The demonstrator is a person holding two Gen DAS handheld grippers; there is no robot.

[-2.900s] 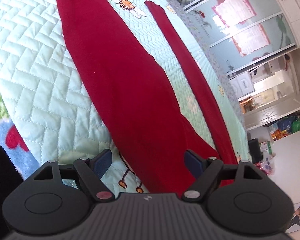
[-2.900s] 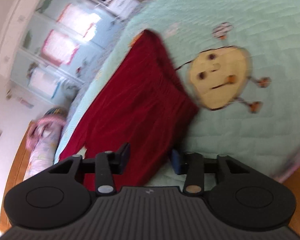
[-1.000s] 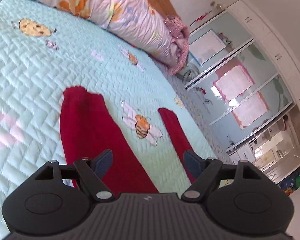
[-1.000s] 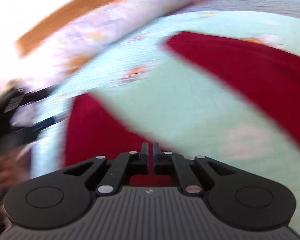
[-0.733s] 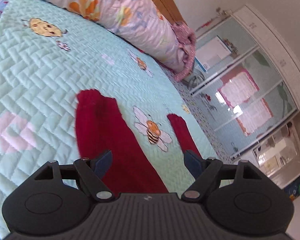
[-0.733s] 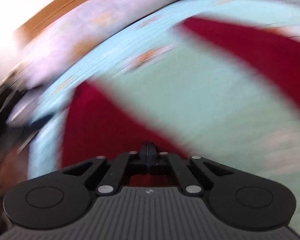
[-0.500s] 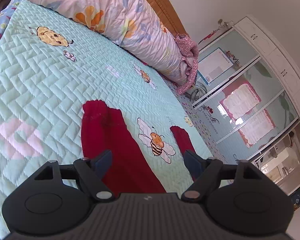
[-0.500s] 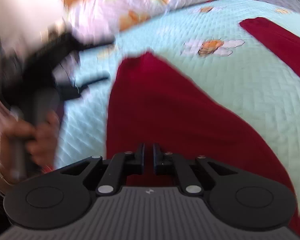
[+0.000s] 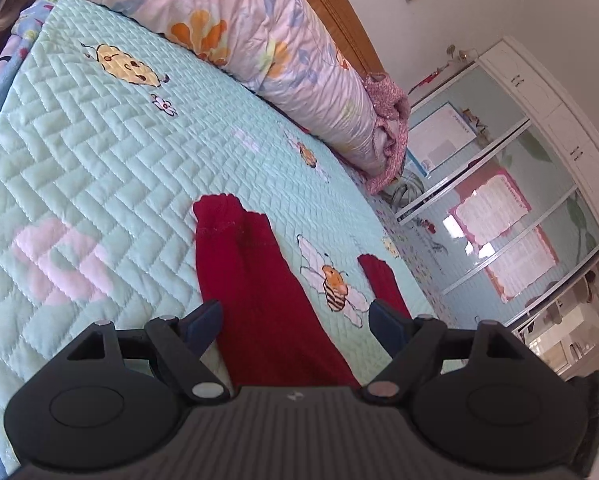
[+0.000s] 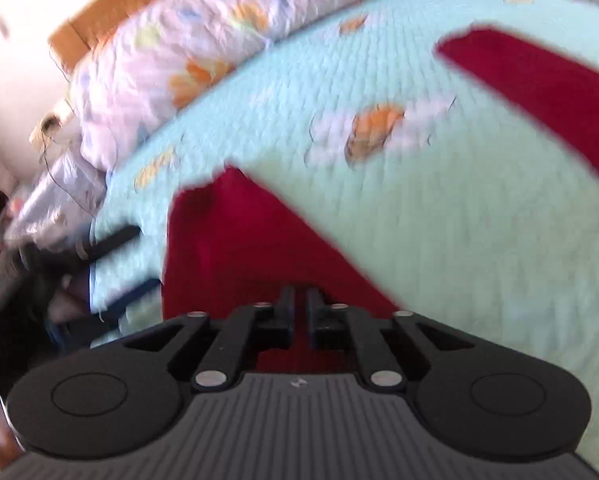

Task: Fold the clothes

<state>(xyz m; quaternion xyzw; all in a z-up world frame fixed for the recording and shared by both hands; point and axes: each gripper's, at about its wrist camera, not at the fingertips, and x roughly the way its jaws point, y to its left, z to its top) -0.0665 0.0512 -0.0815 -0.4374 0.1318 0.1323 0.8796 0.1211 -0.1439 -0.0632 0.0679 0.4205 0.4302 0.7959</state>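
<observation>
A pair of dark red trousers lies flat on the mint quilt (image 9: 99,140). In the left wrist view one leg (image 9: 259,300) runs up from under my left gripper (image 9: 295,316) to its cuff, and the other leg's end (image 9: 379,280) lies to the right. The left jaws stand wide open above the leg, holding nothing. The right wrist view is blurred: my right gripper (image 10: 298,312) hovers over the near leg (image 10: 239,240), its jaws opening from a narrow slit. I see no cloth pinched between them. The second leg (image 10: 539,88) lies at the upper right.
A long floral bolster (image 9: 259,28) lies against the wooden headboard (image 9: 331,8) at the bed's far end, with a pink knit bundle (image 9: 387,120) beside it. A glass-fronted wardrobe (image 9: 519,200) stands at the right. A hand with the other gripper (image 10: 79,248) shows blurred at the left.
The left view has tilted so more bolster and headboard show, and the cuff sits higher. The right gripper swept across the bed; its jaws shut fully, then parted slightly.
</observation>
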